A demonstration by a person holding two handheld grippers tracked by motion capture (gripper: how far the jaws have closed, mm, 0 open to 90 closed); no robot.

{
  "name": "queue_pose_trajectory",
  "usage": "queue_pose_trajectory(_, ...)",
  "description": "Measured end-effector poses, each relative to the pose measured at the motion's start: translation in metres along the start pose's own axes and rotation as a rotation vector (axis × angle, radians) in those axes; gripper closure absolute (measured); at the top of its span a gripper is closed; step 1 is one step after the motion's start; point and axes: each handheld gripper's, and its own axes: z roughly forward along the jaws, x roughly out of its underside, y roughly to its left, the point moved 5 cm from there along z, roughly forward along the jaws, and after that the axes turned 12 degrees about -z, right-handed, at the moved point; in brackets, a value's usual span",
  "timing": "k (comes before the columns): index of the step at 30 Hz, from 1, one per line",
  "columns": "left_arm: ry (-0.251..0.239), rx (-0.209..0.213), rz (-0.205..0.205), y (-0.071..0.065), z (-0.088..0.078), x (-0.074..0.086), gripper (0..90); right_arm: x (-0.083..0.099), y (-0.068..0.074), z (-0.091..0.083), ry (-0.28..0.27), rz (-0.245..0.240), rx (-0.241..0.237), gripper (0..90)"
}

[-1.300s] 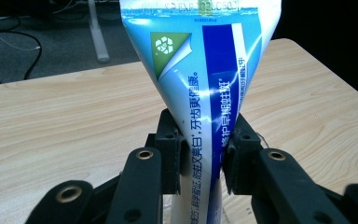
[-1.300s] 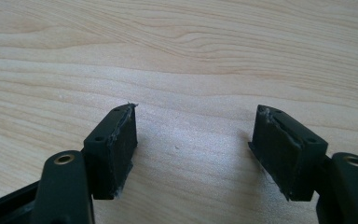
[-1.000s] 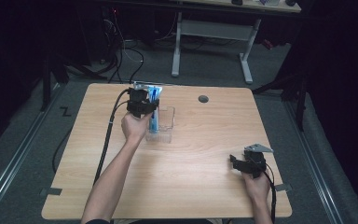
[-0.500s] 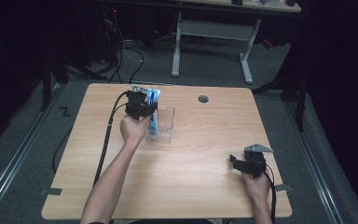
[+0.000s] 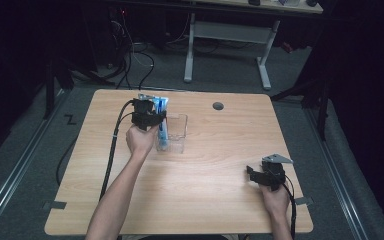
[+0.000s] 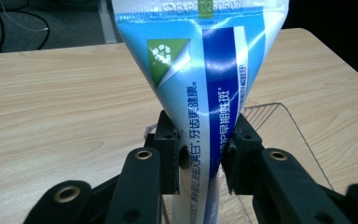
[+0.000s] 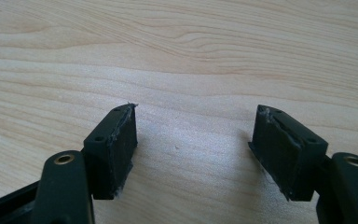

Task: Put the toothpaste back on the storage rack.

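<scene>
Left gripper [image 5: 152, 119] clamps a blue-and-white toothpaste tube [image 6: 205, 84], jaws pressed onto both sides of the tube's lower body, crimped flat end pointing up. In the high view the tube [image 5: 161, 122] stands upright with its lower end inside a clear plastic bin [image 5: 177, 132], at about 11 o'clock from table centre. The left hand [image 5: 140, 140] sits at the bin's 9 o'clock side, touching or just beside its wall; cannot tell which. The bin's clear rim [image 6: 284, 121] shows at 3 o'clock of the jaws in the left gripper view.

Right gripper [image 5: 260, 175] is at about 4 o'clock on the wooden table [image 5: 220, 150], well apart from the bin. Its jaws stand wide apart, nothing between them, bare wood below in the right gripper view [image 7: 196, 140]. It is near the table's 3 o'clock edge. A round grommet [image 5: 218, 106] sits at 12 o'clock near the far edge. Bare tabletop lies between bin and right gripper, and along the 6 o'clock edge.
</scene>
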Motion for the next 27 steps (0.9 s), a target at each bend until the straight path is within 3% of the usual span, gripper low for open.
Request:
queue_pose_trajectory(14, -0.005, -0.033, -0.016, 0.0082, 0.0019, -0.0018, 68.0, 0.0000, -0.0001, 0.0000, 0.000, 0.001, 0.000, 31.1)
queue_pose_trajectory(21, -0.008, -0.049, 0.011, 0.0065, 0.0009, -0.0008, 64.3, 0.0000, -0.0001, 0.0000, 0.000, 0.001, 0.000, 31.1)
queue_pose_trajectory(27, -0.019, -0.026, 0.008, 0.0074, -0.0024, -0.0017, 56.6, 0.0000, -0.0001, 0.0000, 0.000, 0.001, 0.000, 31.1)
